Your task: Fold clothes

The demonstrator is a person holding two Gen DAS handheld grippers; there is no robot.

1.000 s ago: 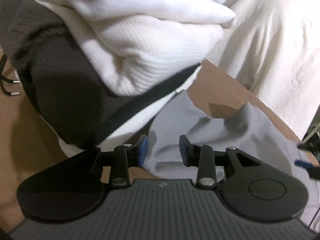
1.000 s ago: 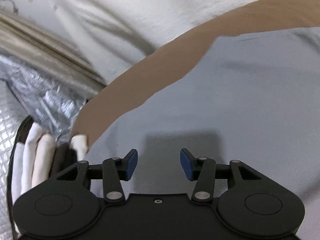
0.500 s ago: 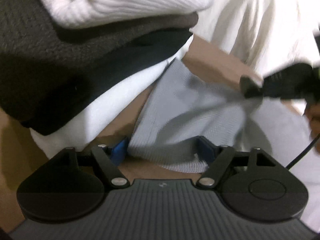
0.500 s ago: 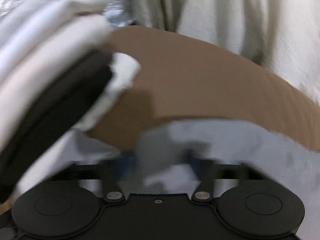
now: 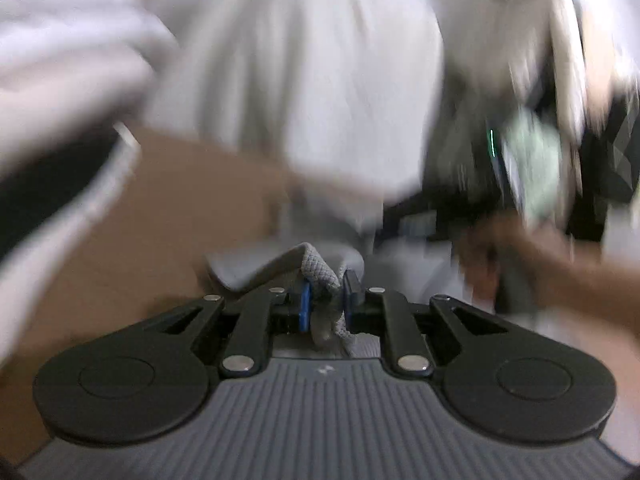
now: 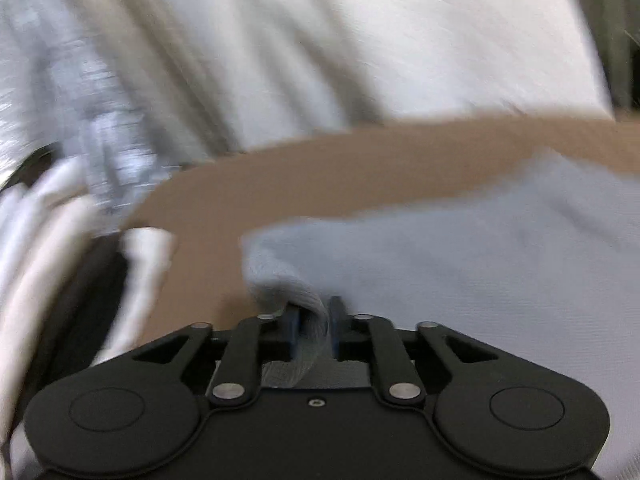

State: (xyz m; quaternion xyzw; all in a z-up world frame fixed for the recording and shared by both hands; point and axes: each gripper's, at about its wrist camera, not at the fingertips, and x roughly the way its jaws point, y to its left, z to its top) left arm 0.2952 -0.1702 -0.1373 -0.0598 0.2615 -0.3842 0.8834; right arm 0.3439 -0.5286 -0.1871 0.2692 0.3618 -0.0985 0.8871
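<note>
A light grey knit garment (image 6: 480, 256) lies on the brown table (image 6: 320, 176). My right gripper (image 6: 314, 320) is shut on a bunched edge of it, with the cloth spreading to the right. My left gripper (image 5: 325, 294) is shut on another fold of the same grey garment (image 5: 316, 268), lifted a little off the table (image 5: 168, 220). Both views are blurred by motion.
A stack of folded white and black clothes sits at the left of the left wrist view (image 5: 60, 128) and of the right wrist view (image 6: 72, 272). A cream cloth (image 6: 360, 40) hangs beyond the table's far edge. A hand (image 5: 540, 264) with the other gripper shows at right.
Both grippers were open over the grey garment and have closed on its edge. Both views have swung away from the folded stack, and the cloth is bunched and lifted.
</note>
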